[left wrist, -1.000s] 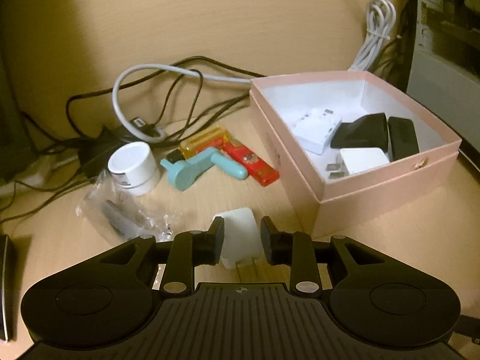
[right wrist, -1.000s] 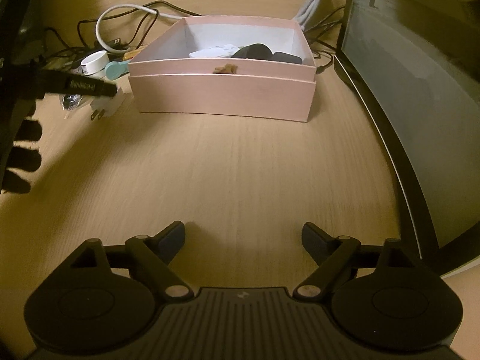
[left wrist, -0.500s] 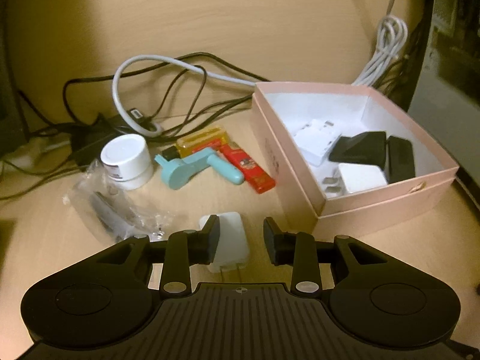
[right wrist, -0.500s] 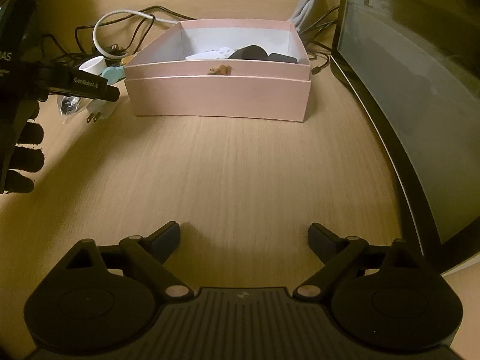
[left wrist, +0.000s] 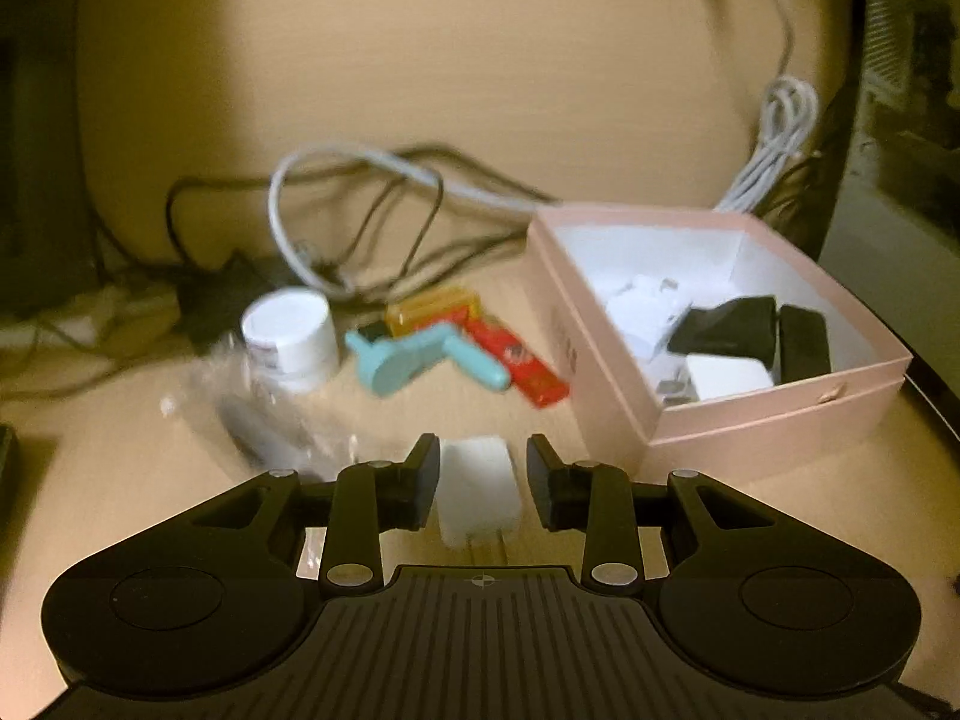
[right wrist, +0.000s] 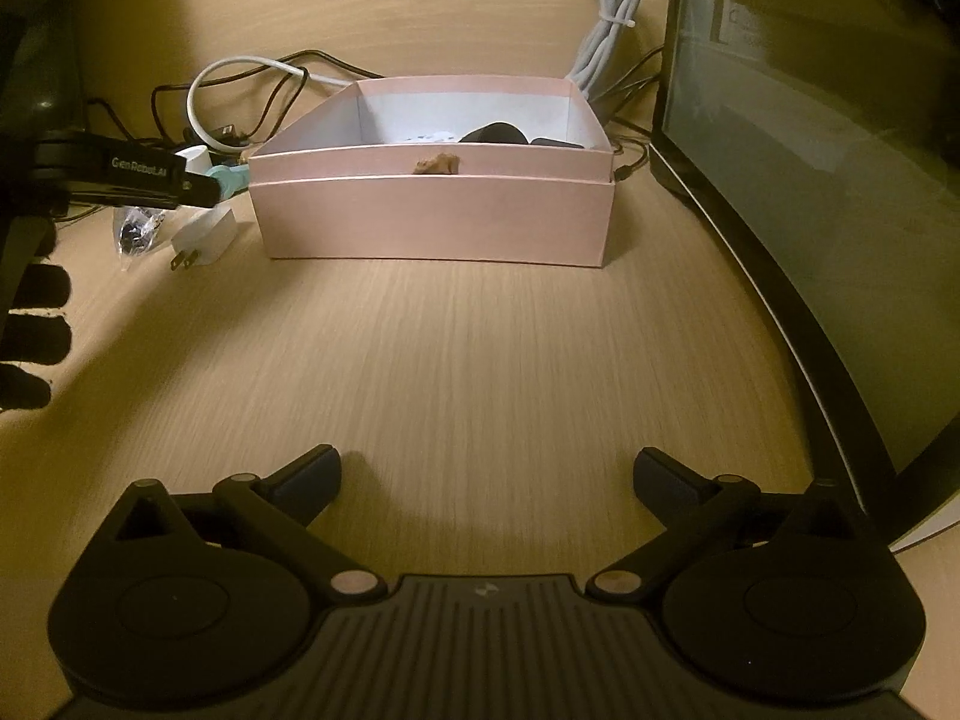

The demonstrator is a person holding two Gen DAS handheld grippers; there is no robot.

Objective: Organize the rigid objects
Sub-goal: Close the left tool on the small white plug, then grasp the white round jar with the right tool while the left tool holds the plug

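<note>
Two tongs in view; we log them left to right.

Left tongs [left wrist: 479,483]: the white plug adapter [left wrist: 478,491] sits between our fingers, on the surface [right wrist: 480,360] just left of the pink box [left wrist: 774,426]. Its left face looks to be against the left pad; a thin gap shows at the right pad, so we judge the tongs released around it, not clenched. The picture is blurred and we cannot be sure of contact. The adapter's long axis runs 12-to-6 along the fingers, prongs at 6 o'clock, toward the camera. From the right wrist view the left tongs [right wrist: 198,189] reach in from 9 o'clock, tilted down over the adapter [right wrist: 204,235], with gloved fingers [right wrist: 36,330] below the handle.

Beyond, at 11 o'clock: white jar [left wrist: 291,336], teal tool [left wrist: 420,357], red item [left wrist: 522,369], clear bag [left wrist: 264,420], tangled cables [left wrist: 360,210].

Box lies at 1 o'clock from the left tongs and holds white and black adapters.

Right tongs [right wrist: 486,474]: released, jaws have just been opening, nothing between them, over bare surface, box [right wrist: 432,222] well apart at 12 o'clock. We judge the left hand nearer.
</note>
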